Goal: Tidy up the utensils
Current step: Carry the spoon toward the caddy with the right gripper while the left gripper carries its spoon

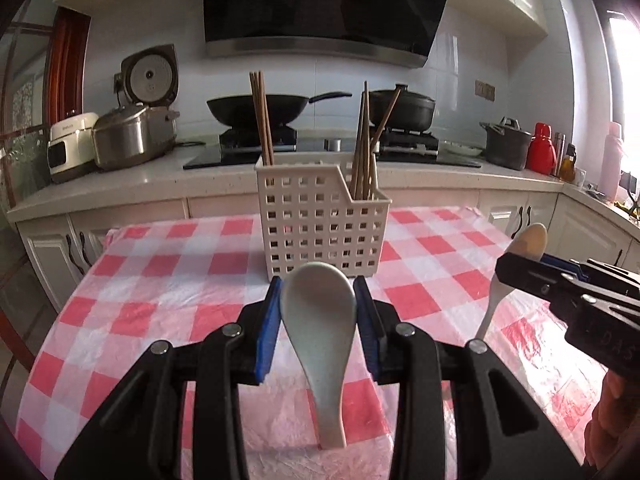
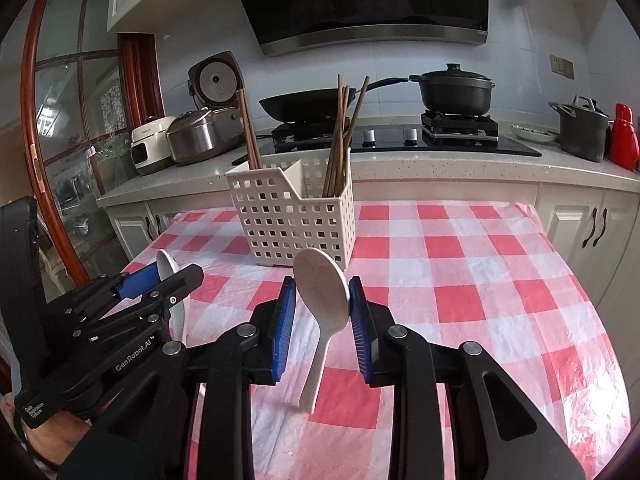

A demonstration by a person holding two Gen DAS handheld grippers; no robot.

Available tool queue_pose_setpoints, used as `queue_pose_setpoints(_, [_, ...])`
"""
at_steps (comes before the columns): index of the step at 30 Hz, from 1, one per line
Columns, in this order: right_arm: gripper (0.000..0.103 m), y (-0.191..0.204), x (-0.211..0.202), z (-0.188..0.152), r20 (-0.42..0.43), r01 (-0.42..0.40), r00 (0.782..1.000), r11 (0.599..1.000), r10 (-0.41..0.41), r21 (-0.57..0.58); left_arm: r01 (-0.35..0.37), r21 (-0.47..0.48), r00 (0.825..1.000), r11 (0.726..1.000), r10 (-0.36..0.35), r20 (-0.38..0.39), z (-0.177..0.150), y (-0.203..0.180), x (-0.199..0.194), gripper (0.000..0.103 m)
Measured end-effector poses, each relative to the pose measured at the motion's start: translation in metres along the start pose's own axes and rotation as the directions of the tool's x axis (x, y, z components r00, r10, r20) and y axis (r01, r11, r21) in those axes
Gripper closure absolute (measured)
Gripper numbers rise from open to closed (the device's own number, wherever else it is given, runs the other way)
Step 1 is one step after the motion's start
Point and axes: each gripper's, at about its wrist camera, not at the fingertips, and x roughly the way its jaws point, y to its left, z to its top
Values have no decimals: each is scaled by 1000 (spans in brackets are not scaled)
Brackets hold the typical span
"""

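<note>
So the sorting looks partly done, as far as these views let me judge. The white basket (image 1: 320,224) stands upright on the desk (image 1: 160,280), and chopsticks are already in it: a tight bundle (image 1: 262,120) in the taller left compartment, a looser, splayed group (image 1: 366,148) in the lower right one. What is left, I judge, is the two spoons, both lifted clear of the cloth and near the basket's front.

The left claw (image 1: 318,300) is clamped on the pale grey spoon (image 1: 320,320), its blue pads pressing the bowl's edges, handle hanging down toward the camera. The right claw (image 2: 322,300) grips the off-white spoon (image 2: 322,292) the same way, handle angled down.

The spoons are smooth and deep-bowled with short thick handles, ceramic or melamine; I cannot tell which. The off-white one looks faintly speckled. The basket is rigid plastic, its walls a grid of square holes, with a stepped rim and a divider. The chopsticks are slim brown sticks, probably wood. The desk wears a thin, crinkly red-and-white checked plastic sheet with a slight sheen.
</note>
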Motion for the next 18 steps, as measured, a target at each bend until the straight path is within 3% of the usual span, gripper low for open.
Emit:
queue_pose_setpoints(1, [91, 2, -1, 2, 0, 0, 1000, 1000, 0, -7, 1, 8, 1000, 1000, -1, 12, 2, -2, -3, 69])
queue_pose_setpoints(10, [97, -2, 22, -6, -72, -10, 997, 1000, 11, 12, -8, 27, 1000, 1000, 7, 16, 2, -1, 2, 69])
queue_pose_setpoints(15, [95, -28, 38, -14, -160, 28, 987, 995, -13, 94, 3, 19, 1000, 1000, -3, 24, 5, 3, -3, 69])
queue_pose_setpoints(18, [83, -48, 45, -22, -203, 71, 978, 989, -43, 133, 11, 15, 999, 1000, -12, 39, 8, 4, -7, 69])
